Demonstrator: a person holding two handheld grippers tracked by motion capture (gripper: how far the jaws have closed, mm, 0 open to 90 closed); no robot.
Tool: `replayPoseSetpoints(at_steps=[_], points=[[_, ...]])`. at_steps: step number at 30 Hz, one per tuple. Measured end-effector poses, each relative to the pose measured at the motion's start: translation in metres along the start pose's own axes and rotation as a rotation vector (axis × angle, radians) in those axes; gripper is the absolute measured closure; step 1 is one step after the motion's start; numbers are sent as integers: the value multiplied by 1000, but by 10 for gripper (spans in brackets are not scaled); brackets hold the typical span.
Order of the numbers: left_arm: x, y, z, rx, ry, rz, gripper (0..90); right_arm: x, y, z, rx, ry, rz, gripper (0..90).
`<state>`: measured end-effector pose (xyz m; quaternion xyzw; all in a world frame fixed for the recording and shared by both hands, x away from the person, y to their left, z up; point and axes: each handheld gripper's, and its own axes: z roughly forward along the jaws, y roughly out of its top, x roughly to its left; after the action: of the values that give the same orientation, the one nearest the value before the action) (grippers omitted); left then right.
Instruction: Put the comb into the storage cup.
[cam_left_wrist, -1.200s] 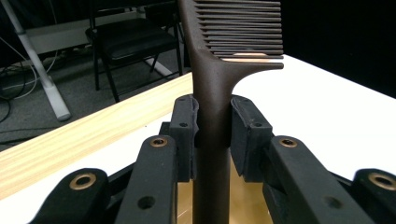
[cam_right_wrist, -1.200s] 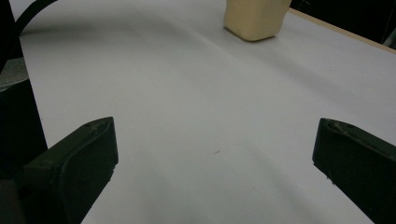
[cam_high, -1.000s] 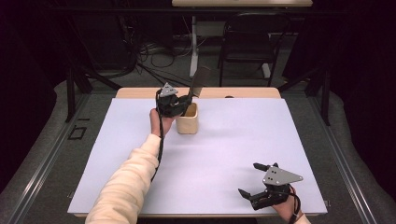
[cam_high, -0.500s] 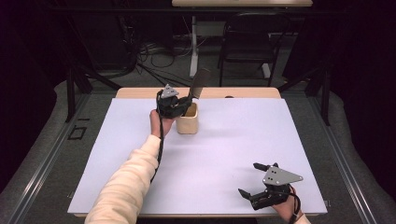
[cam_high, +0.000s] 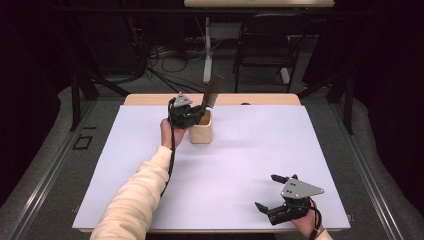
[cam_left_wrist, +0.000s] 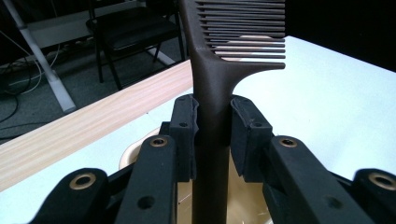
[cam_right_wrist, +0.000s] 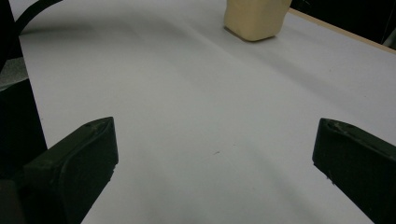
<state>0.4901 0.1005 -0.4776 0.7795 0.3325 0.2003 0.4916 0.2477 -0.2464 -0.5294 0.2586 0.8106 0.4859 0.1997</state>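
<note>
A dark brown comb (cam_left_wrist: 212, 88) stands upright with its handle reaching down into a tan cup (cam_high: 201, 131) at the far middle of the white table. My left gripper (cam_high: 192, 113) is shut on the comb's handle, its pads (cam_left_wrist: 186, 126) pressing both sides just above the cup's rim (cam_left_wrist: 133, 151). The comb's toothed head (cam_high: 213, 91) sticks up past the cup. Near the front right edge my right gripper (cam_high: 272, 192) rests low over the table, open, with nothing between its fingertips (cam_right_wrist: 88, 149). The cup (cam_right_wrist: 254, 18) shows far ahead of it.
The white table sheet (cam_high: 260, 145) lies over a wooden top whose bare strip (cam_high: 260, 99) shows along the far edge. Beyond it stand a chair (cam_high: 265, 55) and cables on the dark floor. A cream sleeve (cam_high: 135, 200) crosses the table's left front.
</note>
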Motion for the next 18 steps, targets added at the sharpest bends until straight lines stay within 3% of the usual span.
replayPoseSetpoints(at_steps=[11,18], points=[[-4,-5,2,27,27,49,723,0,0,0,1,-3,-4,0],[-4,-7,4,35,24,45,723,0,0,1,2,0,-3,0]])
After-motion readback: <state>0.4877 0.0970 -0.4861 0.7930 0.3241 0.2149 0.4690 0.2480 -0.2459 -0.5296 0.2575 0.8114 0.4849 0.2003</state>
